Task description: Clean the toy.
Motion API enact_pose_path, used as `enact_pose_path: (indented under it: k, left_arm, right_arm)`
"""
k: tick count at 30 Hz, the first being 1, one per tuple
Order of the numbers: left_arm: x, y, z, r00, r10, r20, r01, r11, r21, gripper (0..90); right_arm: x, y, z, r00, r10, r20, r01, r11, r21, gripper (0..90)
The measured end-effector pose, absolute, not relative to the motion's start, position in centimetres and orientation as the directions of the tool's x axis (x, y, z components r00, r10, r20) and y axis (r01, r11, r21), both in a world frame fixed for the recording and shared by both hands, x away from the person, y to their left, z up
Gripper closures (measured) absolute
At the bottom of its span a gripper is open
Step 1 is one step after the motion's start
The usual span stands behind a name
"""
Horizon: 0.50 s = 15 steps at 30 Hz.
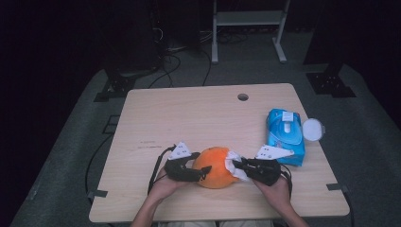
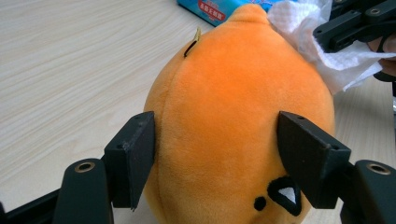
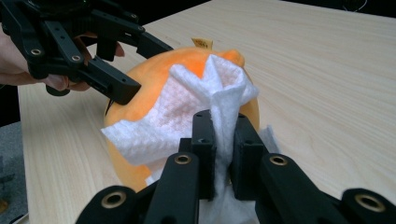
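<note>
My left gripper [image 2: 215, 158] has its two jaws pressed on the sides of the orange plush toy [image 2: 233, 116], so it is clamped on it. My right gripper [image 3: 223, 140] is closed tight on a white wipe [image 3: 187, 116], which lies against the toy's upper side.

The left gripper view shows me the toy's small black face marks near the bottom and a thin loop on its top. The right gripper view shows how the wipe folds up between the pads. From the high view I see the toy [image 1: 215, 168] resting near the front edge of the wooden table [image 1: 189, 113], between both hands.

A blue wipes pack [image 1: 285, 135] lies at the right, with a round white lid [image 1: 313, 129] just beside it. Around the table the grey floor is dark, with cables and a white frame behind.
</note>
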<state>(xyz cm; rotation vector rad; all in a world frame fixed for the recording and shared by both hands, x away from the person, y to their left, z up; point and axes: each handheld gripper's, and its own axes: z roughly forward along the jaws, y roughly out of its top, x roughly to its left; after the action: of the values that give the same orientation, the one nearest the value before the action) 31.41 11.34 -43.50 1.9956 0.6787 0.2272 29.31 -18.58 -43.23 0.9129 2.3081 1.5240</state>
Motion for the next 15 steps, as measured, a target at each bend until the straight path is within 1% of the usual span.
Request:
enact_pose_path:
  k: [2, 5, 8, 10, 12, 15]
  left_arm:
    - [31.4, 11.3, -43.5, 0.827, 0.550, -0.117, 0.366, -0.368, 0.855, 29.8]
    - [31.3, 11.1, -43.7, 0.827, 0.552, -0.111, 0.360, -0.366, 0.858, 29.9]
    - [31.3, 11.1, -43.7, 0.825, 0.553, -0.115, 0.362, -0.362, 0.859, 29.9]
    - [31.3, 11.1, -43.7, 0.826, 0.550, -0.123, 0.364, -0.355, 0.861, 30.0]
    - [31.2, 10.9, -43.7, 0.828, 0.547, -0.120, 0.360, -0.356, 0.862, 30.0]
    - [30.9, 10.5, -43.6, 0.833, 0.544, -0.100, 0.346, -0.371, 0.862, 30.3]
  right_arm:
    - [29.0, -18.5, -43.2, -0.784, 0.605, 0.137, 0.364, 0.270, 0.891, 81.1]
    - [28.4, -17.5, -42.6, -0.813, 0.570, 0.122, 0.329, 0.276, 0.903, 81.1]
    - [28.5, -16.9, -42.5, -0.811, 0.579, 0.084, 0.309, 0.303, 0.901, 81.2]
    - [28.9, -17.6, -42.7, -0.794, 0.598, 0.108, 0.336, 0.285, 0.898, 81.2]
    - [29.2, -18.2, -43.0, -0.774, 0.624, 0.108, 0.353, 0.285, 0.891, 81.2]
    - [29.4, -18.5, -43.1, -0.760, 0.639, 0.118, 0.363, 0.268, 0.893, 81.2]
